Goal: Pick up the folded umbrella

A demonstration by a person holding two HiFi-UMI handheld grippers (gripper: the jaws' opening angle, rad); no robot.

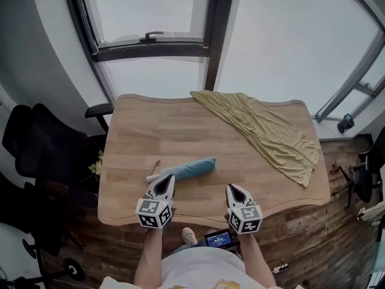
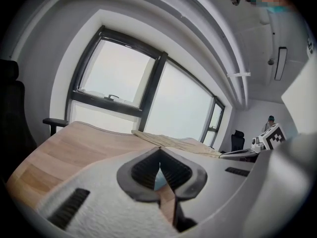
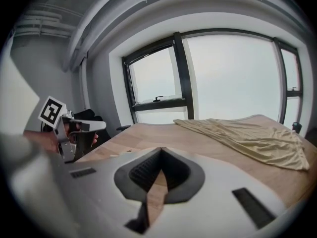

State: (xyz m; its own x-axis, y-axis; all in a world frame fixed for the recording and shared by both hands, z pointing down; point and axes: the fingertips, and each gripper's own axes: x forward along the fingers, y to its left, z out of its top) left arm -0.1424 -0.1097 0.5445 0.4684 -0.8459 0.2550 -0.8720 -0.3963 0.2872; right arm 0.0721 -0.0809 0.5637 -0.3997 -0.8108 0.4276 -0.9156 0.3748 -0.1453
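Observation:
The folded blue umbrella [image 1: 186,168] lies on the wooden table [image 1: 180,131] near its front edge, white handle end pointing left. My left gripper [image 1: 166,178] hovers just in front of that handle end, jaws shut with nothing in them. In the left gripper view its tips [image 2: 159,150] meet, and a sliver of the blue umbrella [image 2: 157,181] shows through the gap behind them. My right gripper [image 1: 233,188] sits to the right of the umbrella and a little nearer me, apart from it. Its tips [image 3: 161,149] also meet, with only bare wood behind them.
A crumpled yellow cloth [image 1: 264,131] covers the table's back right and hangs over the right edge. A black office chair [image 1: 36,143] stands left of the table. Large windows [image 1: 156,38] lie beyond the far edge. A small dark scrap [image 1: 156,164] lies by the umbrella's handle.

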